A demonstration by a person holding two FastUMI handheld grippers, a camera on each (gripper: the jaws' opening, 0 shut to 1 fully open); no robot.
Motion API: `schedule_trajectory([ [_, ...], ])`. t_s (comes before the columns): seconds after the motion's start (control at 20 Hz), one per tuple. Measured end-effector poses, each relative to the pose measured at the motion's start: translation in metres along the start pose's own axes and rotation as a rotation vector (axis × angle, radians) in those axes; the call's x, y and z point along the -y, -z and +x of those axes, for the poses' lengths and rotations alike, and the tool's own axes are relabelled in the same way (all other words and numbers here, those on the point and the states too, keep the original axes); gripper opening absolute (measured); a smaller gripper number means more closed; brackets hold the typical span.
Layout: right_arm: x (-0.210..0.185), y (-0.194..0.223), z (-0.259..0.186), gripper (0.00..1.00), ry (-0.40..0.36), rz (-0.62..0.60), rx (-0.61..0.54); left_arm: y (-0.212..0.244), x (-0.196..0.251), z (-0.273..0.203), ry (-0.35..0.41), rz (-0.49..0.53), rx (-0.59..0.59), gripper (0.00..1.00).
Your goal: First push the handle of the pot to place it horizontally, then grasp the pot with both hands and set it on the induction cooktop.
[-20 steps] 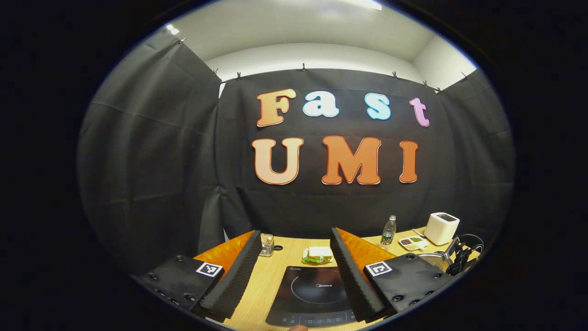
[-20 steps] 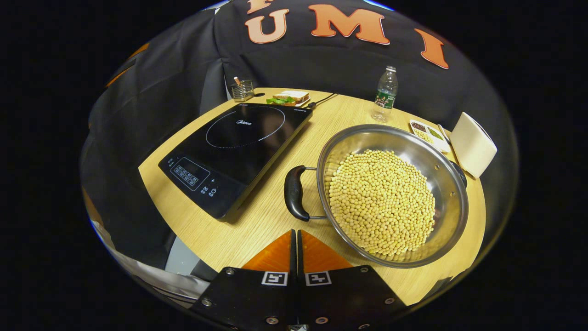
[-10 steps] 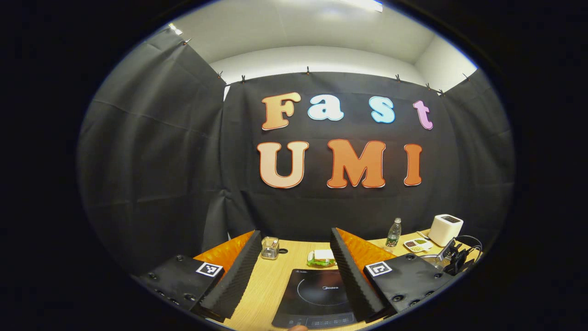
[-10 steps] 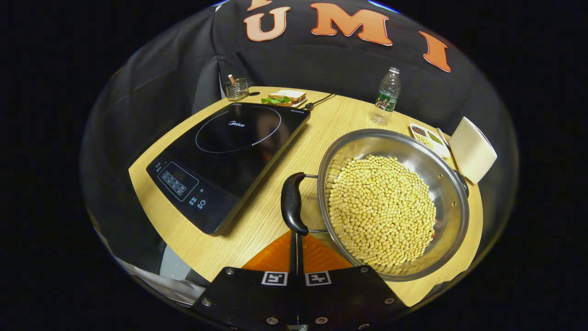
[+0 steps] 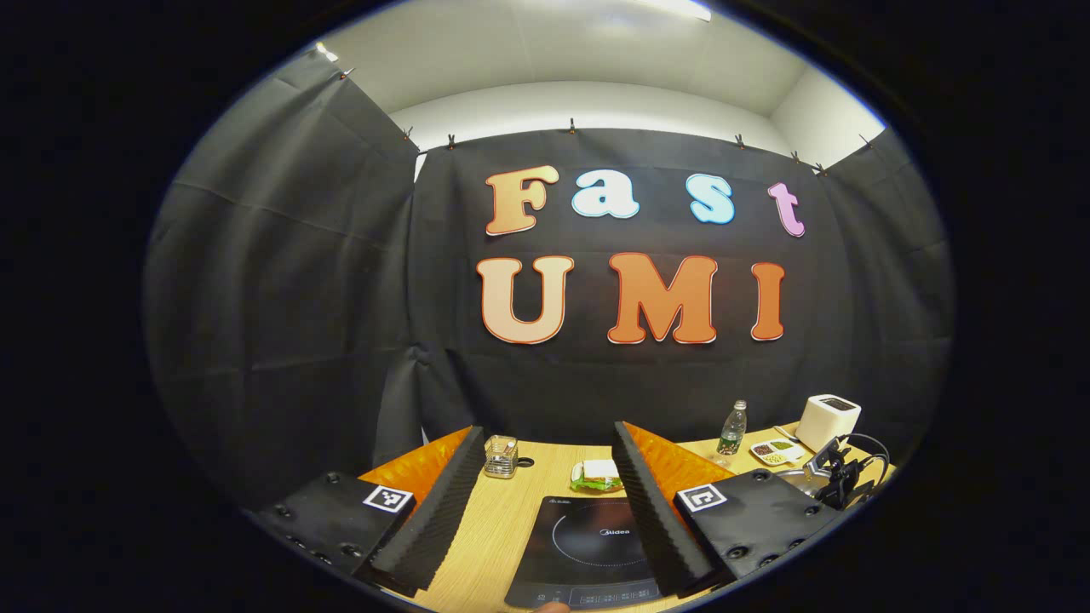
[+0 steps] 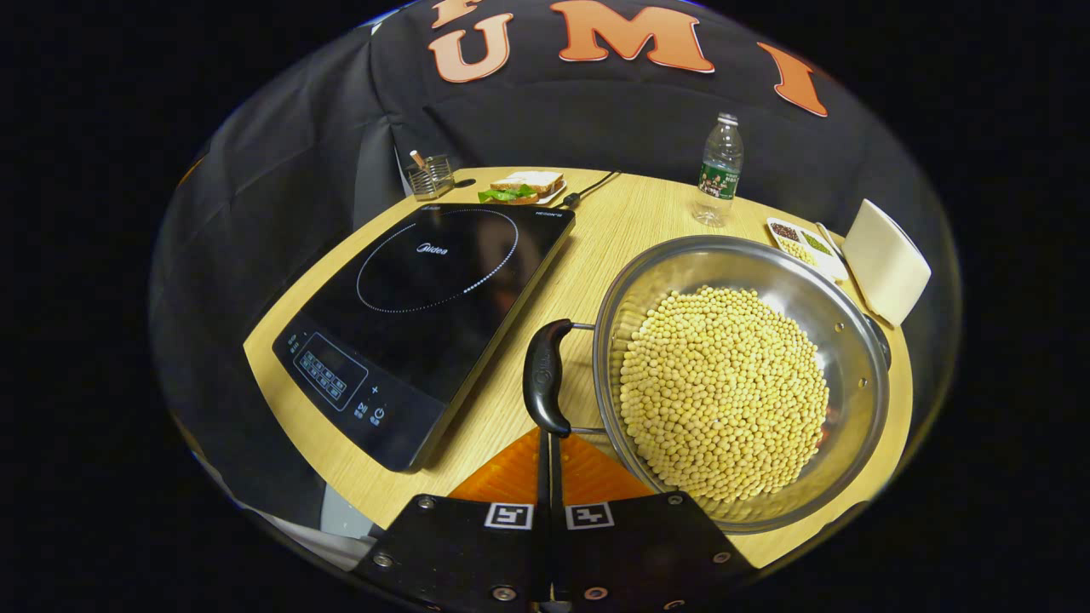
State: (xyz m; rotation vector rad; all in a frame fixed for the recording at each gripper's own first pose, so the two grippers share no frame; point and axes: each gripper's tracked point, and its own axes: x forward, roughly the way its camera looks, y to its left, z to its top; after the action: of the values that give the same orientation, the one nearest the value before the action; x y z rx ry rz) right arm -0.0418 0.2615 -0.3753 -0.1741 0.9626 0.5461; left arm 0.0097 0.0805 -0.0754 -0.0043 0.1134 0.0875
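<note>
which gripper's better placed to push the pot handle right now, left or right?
Right. The right gripper, fingers closed, sits at the near pot handle. The left gripper is open, above the induction cooktop.

A curtained booth around a wooden table

We saw black cloth (image 5: 281,289) hung on three sides, pinned along its top edge by small clips (image 5: 572,127). Above it rose a pale wall (image 5: 579,102) and a white ceiling (image 5: 553,42), where a bright strip light (image 5: 681,7) glowed at the top. A light wooden table (image 6: 511,400) with a rounded edge stood against the back cloth, its far edge meeting the drape.
</note>
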Motion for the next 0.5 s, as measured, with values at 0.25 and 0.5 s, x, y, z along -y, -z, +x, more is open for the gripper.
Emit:
schedule_trajectory([
  [0.25, -0.005, -0.012, 0.010, 0.00, -0.016, 0.049, 0.012, 0.006, -0.002, 0.005, -0.001, -0.001, -0.012, 0.98],
  [0.5, -0.006, -0.021, 0.019, 0.00, -0.024, 0.083, 0.018, 0.012, -0.002, 0.010, 0.004, 0.006, -0.021, 0.98],
])
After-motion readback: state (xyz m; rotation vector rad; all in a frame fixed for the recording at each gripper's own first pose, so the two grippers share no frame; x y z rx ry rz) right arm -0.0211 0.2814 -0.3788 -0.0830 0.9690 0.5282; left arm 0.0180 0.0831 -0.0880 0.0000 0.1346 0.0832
